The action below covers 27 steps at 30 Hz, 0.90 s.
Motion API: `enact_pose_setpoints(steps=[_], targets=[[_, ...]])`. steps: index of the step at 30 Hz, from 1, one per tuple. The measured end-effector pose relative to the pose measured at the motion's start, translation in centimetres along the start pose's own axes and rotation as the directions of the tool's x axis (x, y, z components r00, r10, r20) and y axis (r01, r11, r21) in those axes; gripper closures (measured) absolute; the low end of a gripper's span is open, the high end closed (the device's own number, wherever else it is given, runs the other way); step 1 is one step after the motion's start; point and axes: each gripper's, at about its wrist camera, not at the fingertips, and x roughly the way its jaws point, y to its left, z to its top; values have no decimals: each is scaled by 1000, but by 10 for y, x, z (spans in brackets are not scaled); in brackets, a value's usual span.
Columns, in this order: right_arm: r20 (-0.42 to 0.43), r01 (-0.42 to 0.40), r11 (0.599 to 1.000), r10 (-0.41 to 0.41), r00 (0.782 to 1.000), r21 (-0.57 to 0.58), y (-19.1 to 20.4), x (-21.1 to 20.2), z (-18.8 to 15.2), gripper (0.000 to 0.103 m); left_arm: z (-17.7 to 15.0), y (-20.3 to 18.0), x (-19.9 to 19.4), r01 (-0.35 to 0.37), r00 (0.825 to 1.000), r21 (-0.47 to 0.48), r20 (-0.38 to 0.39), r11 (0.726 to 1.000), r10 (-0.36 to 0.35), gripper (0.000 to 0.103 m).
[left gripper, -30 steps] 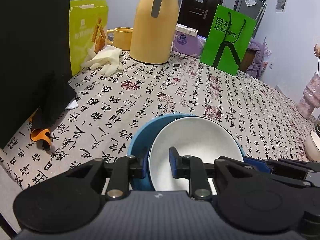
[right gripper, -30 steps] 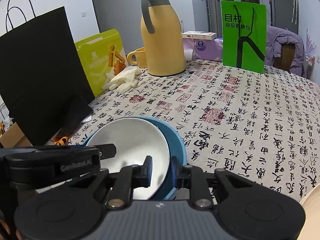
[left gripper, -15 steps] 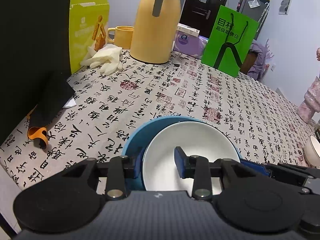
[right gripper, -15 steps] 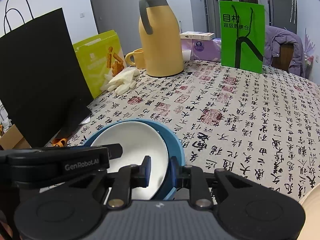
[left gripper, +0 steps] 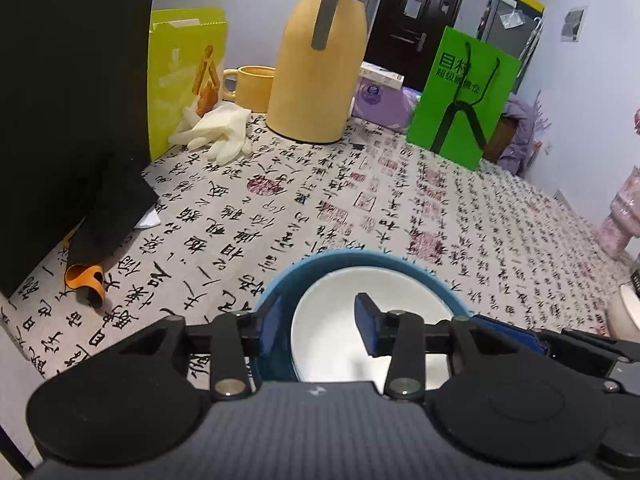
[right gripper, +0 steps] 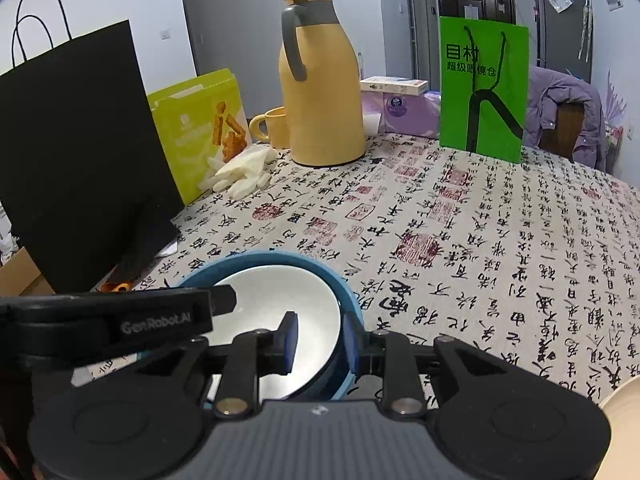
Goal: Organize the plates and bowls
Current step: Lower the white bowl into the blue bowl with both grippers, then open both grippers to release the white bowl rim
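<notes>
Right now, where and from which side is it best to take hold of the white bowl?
Probably by its rim, from the near side. The white bowl sits nested in the blue bowl, so its outer wall is covered; only the thin upright rim is free for one claw finger inside, one outside.

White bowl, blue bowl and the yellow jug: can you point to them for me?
White bowl (left gripper: 340, 300), left wrist view, inner wall.
Blue bowl (right gripper: 344, 286), right wrist view, rim.
Yellow jug (right gripper: 324, 108), right wrist view, body.
</notes>
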Motion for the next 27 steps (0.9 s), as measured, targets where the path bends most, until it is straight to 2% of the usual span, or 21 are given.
enact_pose_setpoints(steps=[6, 7, 9, 10, 11, 12, 14, 17, 21, 22, 27], targets=[[33, 10, 1000, -10, 999, -2, 1, -8, 0, 74, 1, 3, -6, 15, 1000, -15, 16, 1000, -15, 57], [48, 11, 1000, -11, 999, 2, 0, -11, 0, 70, 1, 3, -8, 19, 1000, -16, 23, 1000, -19, 54], [72, 4, 1000, -5, 997, 25, -4, -16, 1, 63, 2, 5, -14, 18, 999, -21, 48, 1000, -17, 44], [77, 4, 999, -7, 997, 33, -6, -18, 3, 58, 3, 6, -17, -4, 998, -25, 66, 1000, 6, 31], [83, 8, 999, -11, 996, 37, -7, -20, 4, 53, 4, 8, -21, -10, 996, -25, 89, 1000, 12, 24], [93, 12, 999, -16, 996, 39, -9, -22, 4, 49, 5, 9, -23, -8, 994, -24, 105, 1000, 11, 22], [105, 13, 999, -18, 994, 47, -12, -24, 4, 29, 6, 12, -28, -5, 992, -22, 125, 1000, 8, 16], [93, 10, 998, -15, 996, 55, -14, -24, 4, 14, 5, 14, -31, -30, 989, -14, 147, 999, 31, 4], [87, 14, 998, -20, 996, 65, -15, -22, 3, 5, 3, 20, -31, -47, 985, -16, 164, 999, 49, 0], [80, 12, 997, -17, 997, 70, -16, -20, 3, 0, 3, 21, -31, -52, 985, -19, 165, 998, 55, 0], [69, 13, 996, -19, 997, 89, -20, -18, 0, 0, 1, 28, -26, -75, 986, -32, 146, 997, 79, 0]])
